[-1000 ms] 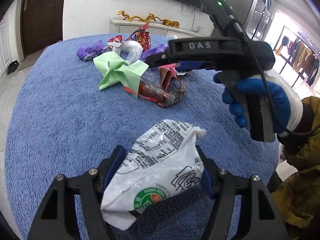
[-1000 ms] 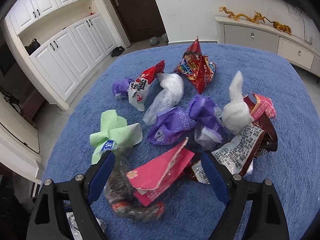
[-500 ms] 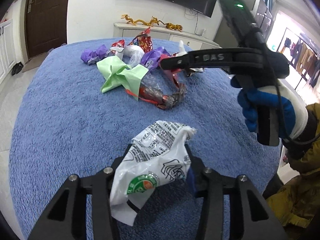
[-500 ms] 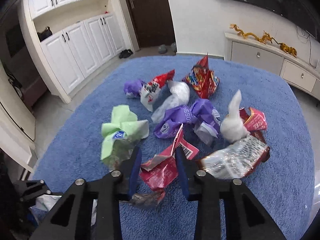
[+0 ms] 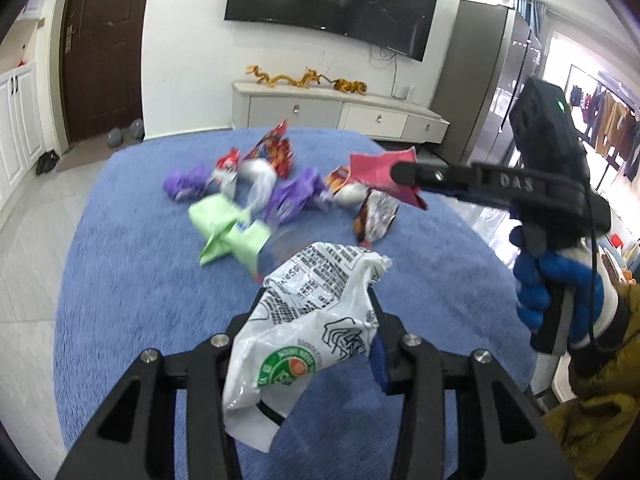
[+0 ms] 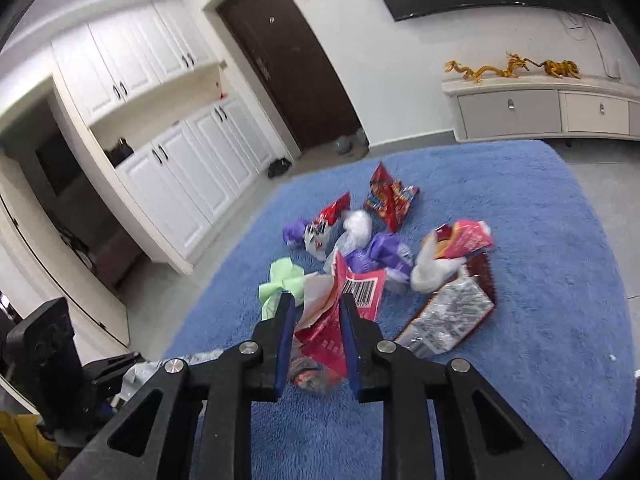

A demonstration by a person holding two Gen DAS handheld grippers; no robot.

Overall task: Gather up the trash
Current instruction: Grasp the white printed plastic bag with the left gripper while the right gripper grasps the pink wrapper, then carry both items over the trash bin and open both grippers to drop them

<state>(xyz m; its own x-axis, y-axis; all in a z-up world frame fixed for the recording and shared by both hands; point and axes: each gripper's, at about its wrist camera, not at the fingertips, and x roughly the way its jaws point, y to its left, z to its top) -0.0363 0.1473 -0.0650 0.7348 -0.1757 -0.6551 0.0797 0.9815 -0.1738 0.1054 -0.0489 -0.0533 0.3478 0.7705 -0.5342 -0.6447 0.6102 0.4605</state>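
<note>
My left gripper (image 5: 316,312) is shut on a white printed wrapper (image 5: 312,320) and holds it above the blue rug (image 5: 120,280). My right gripper (image 6: 316,300) is shut on a red and pink wrapper (image 6: 340,312), lifted off the rug; it shows from the side in the left wrist view (image 5: 384,176). A pile of trash lies on the rug beyond: a green wrapper (image 5: 228,232), purple wrappers (image 5: 296,196), a red snack bag (image 6: 390,200), a white wad (image 6: 432,272) and a silver-lined bag (image 6: 452,316).
The rug edge and tiled floor (image 5: 28,240) lie to the left. White cabinets (image 6: 180,168), a dark door (image 6: 296,60) and a low sideboard (image 5: 340,112) stand around the room. The person's blue-gloved hand (image 5: 552,288) holds the right gripper at right.
Both grippers have risen with their wrappers, away from the pile. The right gripper, open a second ago, closed on the red and pink wrapper and lifted it.
</note>
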